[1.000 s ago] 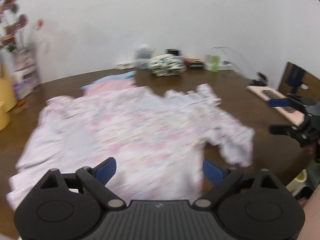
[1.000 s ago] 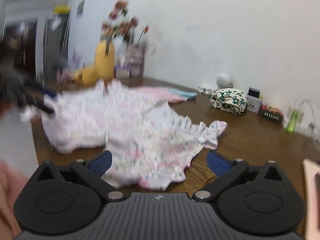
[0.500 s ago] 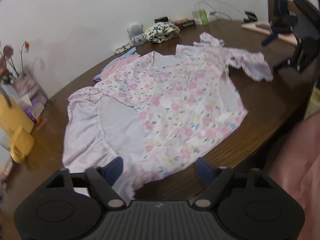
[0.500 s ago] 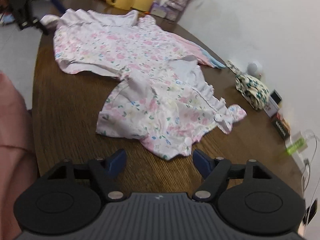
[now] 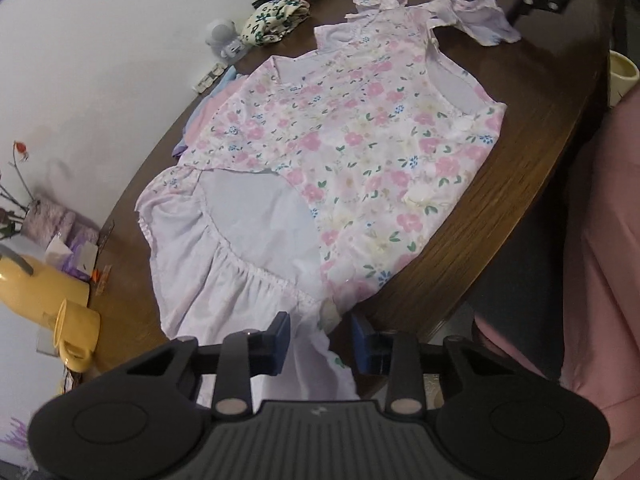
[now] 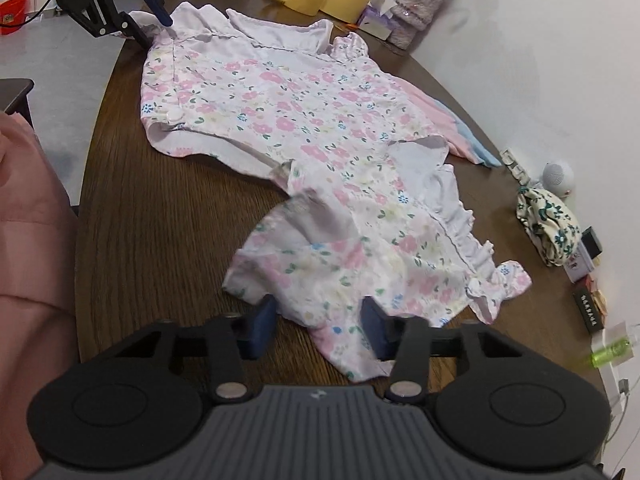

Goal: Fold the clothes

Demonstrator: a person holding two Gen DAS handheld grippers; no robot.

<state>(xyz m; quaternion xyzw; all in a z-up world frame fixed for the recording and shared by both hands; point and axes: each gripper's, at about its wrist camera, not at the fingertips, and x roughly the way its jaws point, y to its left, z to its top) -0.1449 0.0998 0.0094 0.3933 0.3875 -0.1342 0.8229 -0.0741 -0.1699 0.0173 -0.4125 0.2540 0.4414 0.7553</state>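
Observation:
A pink floral dress (image 5: 360, 148) lies spread on the round brown wooden table (image 5: 532, 128); it also shows in the right wrist view (image 6: 280, 120). My left gripper (image 5: 320, 338) is open at the dress's ruffled hem corner, with the fabric lying between its blue pads. My right gripper (image 6: 318, 326) is open at the sleeve end (image 6: 340, 272), with the cloth between its pads. Each gripper appears in the other's view, the right one (image 5: 500, 0) far off and the left one (image 6: 154, 20) at the hem.
A folded pink and blue garment (image 6: 460, 128) lies under the dress's far side. A yellow jug (image 5: 32, 284) and mug (image 5: 78, 336), a flower vase (image 6: 416, 12), a floral pouch (image 6: 548, 224), a small white speaker (image 6: 558, 178) and small boxes line the wall side. A person in pink (image 5: 600, 240) stands at the table edge.
Both grippers have dropped down to the dress ends, the left to the hem corner and the right to the sleeve. Their pads have narrowed around the fabric.

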